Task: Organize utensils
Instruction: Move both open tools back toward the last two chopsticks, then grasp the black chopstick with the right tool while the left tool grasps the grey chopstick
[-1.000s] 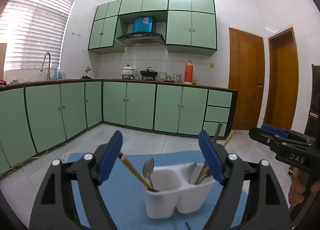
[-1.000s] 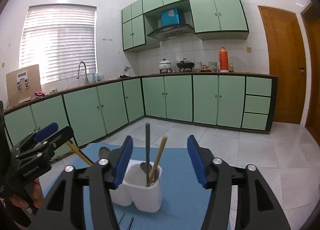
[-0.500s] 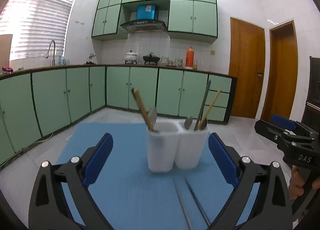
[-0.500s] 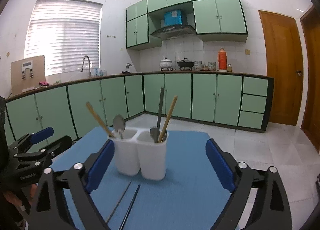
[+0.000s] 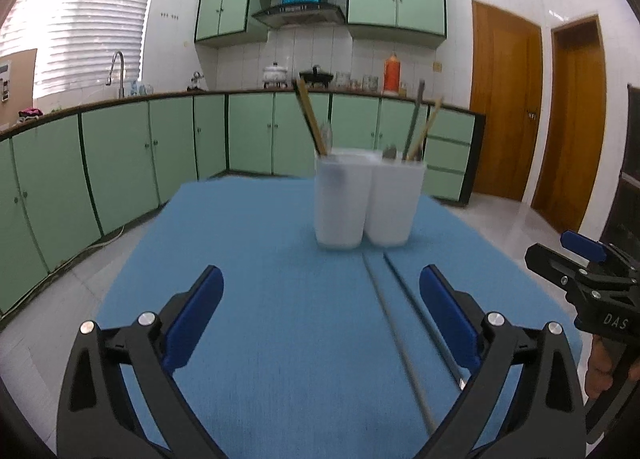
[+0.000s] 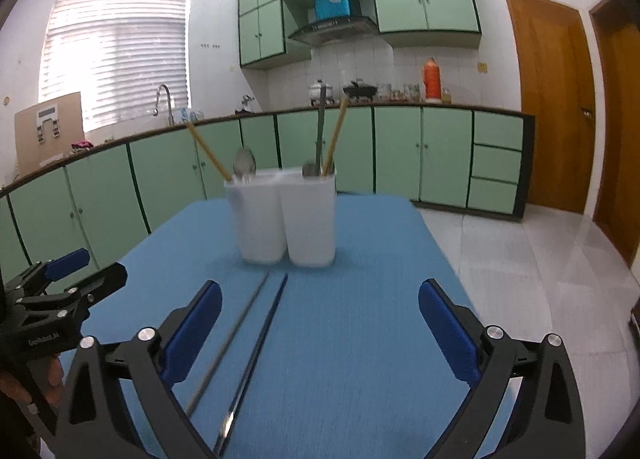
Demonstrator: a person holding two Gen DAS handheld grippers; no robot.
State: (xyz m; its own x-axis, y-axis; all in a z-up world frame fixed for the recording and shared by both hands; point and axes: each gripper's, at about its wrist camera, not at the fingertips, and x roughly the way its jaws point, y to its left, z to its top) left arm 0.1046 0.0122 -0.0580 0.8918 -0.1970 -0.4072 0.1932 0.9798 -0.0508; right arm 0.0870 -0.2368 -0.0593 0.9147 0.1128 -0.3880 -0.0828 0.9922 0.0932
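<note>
The holder (image 6: pixel 287 219) on the blue tabletop (image 6: pixel 360 339) already keeps spoons and chopsticks. Two metal chopsticks (image 6: pixel 248 339) lie loose before it, not yet stored. Left tongs (image 5: pixel 320 323) and right tongs (image 6: pixel 320 327) are wide open, both empty.

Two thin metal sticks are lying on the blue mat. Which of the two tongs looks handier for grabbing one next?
Probably the left tongs. Both are open and empty, but the metal sticks run between the left one's fingers, while they lie toward the inner finger of the right tongs. It's close.
</note>
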